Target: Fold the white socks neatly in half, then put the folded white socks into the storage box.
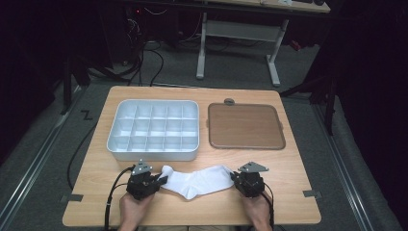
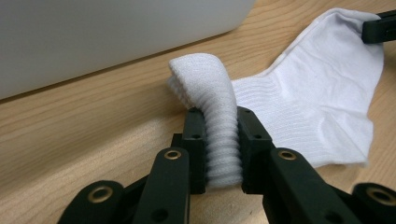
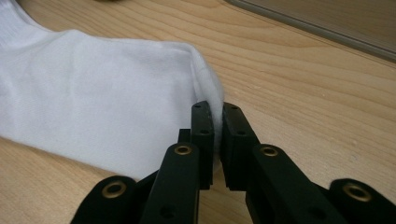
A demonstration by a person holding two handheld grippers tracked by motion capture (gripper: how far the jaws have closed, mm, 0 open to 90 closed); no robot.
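Observation:
A white sock [image 1: 196, 180] lies stretched across the near part of the wooden table [image 1: 288, 168], between my two grippers. My left gripper [image 1: 162, 180] is shut on the sock's ribbed cuff [image 2: 219, 116], which bunches up between the black jaws of the left gripper [image 2: 222, 126]. My right gripper [image 1: 234, 179] is shut on the sock's toe end [image 3: 205, 79]; in its own view the right gripper [image 3: 218, 122] pinches a thin fold of white fabric. The far jaw of the right gripper [image 2: 378, 25] shows at the top right of the left gripper view.
A white tray [image 1: 111, 130] divided into several compartments sits behind the sock on the left. A brown flat tray [image 1: 245, 126] lies to its right, with a small grey knob [image 1: 229, 101] at its far edge. Table legs and cables stand beyond.

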